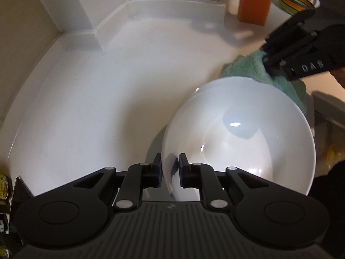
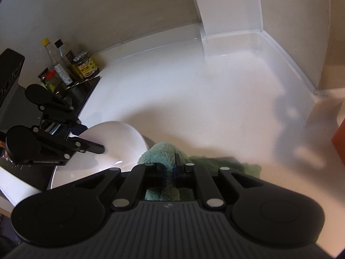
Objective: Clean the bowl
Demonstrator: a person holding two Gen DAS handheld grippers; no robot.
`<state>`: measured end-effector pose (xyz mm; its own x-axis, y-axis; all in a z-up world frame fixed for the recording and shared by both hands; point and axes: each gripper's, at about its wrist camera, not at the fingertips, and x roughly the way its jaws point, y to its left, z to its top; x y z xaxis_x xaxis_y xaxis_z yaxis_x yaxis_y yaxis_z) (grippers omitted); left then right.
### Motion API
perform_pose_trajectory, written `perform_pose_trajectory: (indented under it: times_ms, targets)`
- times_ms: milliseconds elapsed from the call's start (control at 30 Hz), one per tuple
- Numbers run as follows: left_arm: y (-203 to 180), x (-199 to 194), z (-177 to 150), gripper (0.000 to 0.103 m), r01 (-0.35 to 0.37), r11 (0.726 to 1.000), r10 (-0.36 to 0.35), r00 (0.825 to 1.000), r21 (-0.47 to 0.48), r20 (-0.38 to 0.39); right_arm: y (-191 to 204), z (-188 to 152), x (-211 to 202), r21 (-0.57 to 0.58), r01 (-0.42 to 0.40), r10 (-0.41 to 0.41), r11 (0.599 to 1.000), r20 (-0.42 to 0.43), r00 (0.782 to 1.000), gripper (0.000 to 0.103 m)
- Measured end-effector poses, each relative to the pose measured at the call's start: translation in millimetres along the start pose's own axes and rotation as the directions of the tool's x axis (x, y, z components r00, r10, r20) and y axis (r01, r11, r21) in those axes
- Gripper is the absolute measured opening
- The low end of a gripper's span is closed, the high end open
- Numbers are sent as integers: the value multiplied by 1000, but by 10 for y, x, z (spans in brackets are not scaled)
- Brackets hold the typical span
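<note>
- Bowl (image 1: 248, 133): plain white, glossy, round and fairly deep, with a smooth, thin rim. Its inner wall carries bright reflected highlights and one pale grey-blue patch near the middle. No food marks are discernible on the visible inner surface.
- Position of the bowl: it is tipped on edge rather than sitting flat, its opening turned toward the left wrist camera, above the white tabletop (image 1: 112, 82). A grey shadow lies on the tabletop just beneath its lower left side.
- Left gripper (image 1: 170, 170): its two fingers are drawn narrow and clamp the near rim of the bowl, one pad on the outside wall and the other on the inside. In the right wrist view the same gripper (image 2: 86, 143) reaches in from the left and pinches the rim of the bowl (image 2: 116, 138).
- Right gripper (image 2: 169, 172): closed tight on a fold of a green terry cloth (image 2: 163, 151), which bunches between and ahead of the pads.
- Cloth relative to the bowl: in the left wrist view the cloth (image 1: 248, 69) sits against the far rim of the bowl, on its outer side, with the right gripper (image 1: 266, 54) directly over it.
- Surroundings: an orange sponge (image 1: 254, 3) and a striped bowl (image 1: 295, 2) stand at the far right; several condiment jars and bottles (image 2: 64, 67) are grouped by the wall at the left.
</note>
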<state>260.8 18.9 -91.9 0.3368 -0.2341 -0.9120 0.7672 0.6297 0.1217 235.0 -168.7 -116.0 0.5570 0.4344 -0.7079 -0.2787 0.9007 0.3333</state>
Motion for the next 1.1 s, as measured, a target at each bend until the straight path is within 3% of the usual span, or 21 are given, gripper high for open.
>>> perform_pose_trajectory:
  times_ms: [100, 167, 267, 333, 533, 767, 933, 1100]
  targets:
    - [45, -62, -77, 15, -9, 988, 9, 1000, -154, 2, -14, -48, -28, 14, -14, 14, 1000, 4, 1000, 6]
    - [64, -169, -245, 15, -11, 960, 13, 1000, -280, 6, -7, -94, -57, 27, -25, 24, 999, 6, 1000, 6]
    - [24, -273, -458, 15, -18, 934, 27, 999, -356, 19, 31, -202, -99, 43, -41, 41, 998, -1, 999, 6]
    - [-20, -291, -523, 15, -29, 939, 38, 999, -342, 20, 66, -270, -115, 42, -45, 45, 998, -10, 999, 6]
    - [-50, -257, -429, 11, -30, 994, 30, 1000, -109, -3, 145, -299, -102, -19, -71, 69, 997, -69, 995, 6]
    - [-96, -85, -11, 15, 42, 993, -44, 999, 107, 19, 85, -64, 2, -34, -53, 52, 998, -44, 998, 6]
    - [-153, -145, -46, 18, -11, 1000, 11, 1000, -14, 28, 56, -22, -30, -16, -61, 60, 998, -24, 998, 6]
    - [-130, -358, -444, 18, -25, 971, 31, 999, -236, 21, 54, -116, -98, -2, -75, 75, 997, -22, 997, 6]
